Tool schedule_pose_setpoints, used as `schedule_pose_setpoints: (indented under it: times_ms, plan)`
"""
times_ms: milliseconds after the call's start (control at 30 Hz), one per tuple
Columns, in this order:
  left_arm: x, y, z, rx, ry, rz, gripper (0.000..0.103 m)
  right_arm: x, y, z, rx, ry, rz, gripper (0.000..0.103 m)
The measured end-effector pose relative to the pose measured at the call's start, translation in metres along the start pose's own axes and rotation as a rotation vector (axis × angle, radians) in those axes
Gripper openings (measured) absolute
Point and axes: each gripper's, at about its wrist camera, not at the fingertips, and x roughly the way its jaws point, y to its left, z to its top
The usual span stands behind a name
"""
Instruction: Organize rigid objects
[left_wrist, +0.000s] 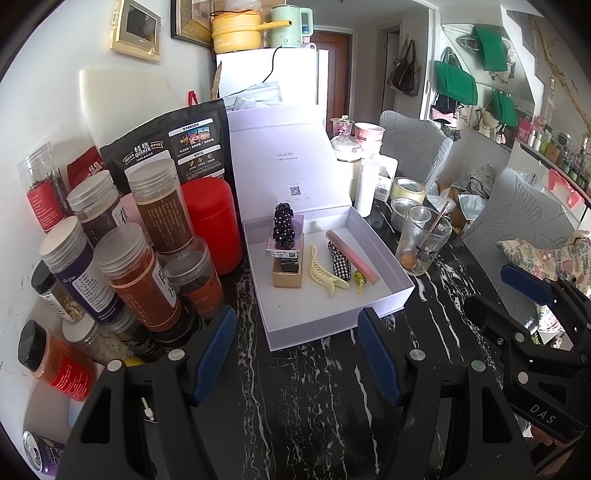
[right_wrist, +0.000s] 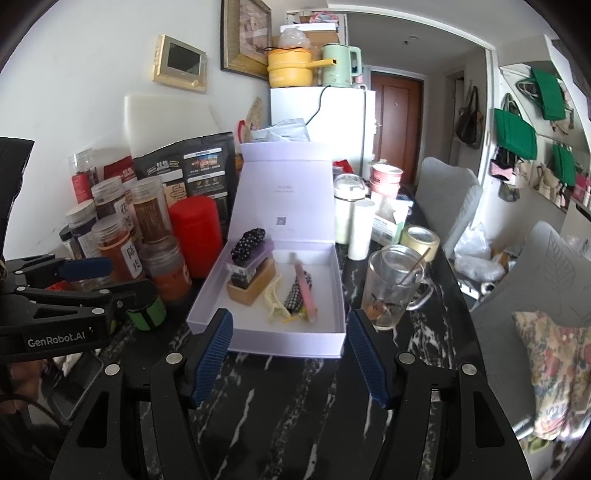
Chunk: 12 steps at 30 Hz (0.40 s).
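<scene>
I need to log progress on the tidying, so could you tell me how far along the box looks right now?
Done: the white box already holds a gold box, cream hair claw, checked clip and pink stick. In hand: nothing; the left gripper and right gripper both hover with jaws open and empty. Left: the lid stands open; whether more items belong inside, I cannot tell.

I log: black white-veined marble tabletop (right_wrist: 295, 387), white plaster wall (right_wrist: 74, 92), white fridge (right_wrist: 332, 114), brown wooden door (right_wrist: 397, 107), two grey leaf-patterned chairs (right_wrist: 448, 199), green felt bags (right_wrist: 515, 134) hanging, soft daylight.
</scene>
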Motion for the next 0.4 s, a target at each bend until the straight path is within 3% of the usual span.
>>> schedule_pose_setpoints:
  times_ms: [400]
  plan:
    - [0.0048,-0.002,-0.0033,0.007,0.013,-0.003,0.068,-0.0002,-0.0021,-0.0022,0.003,0.005,-0.005,0.067]
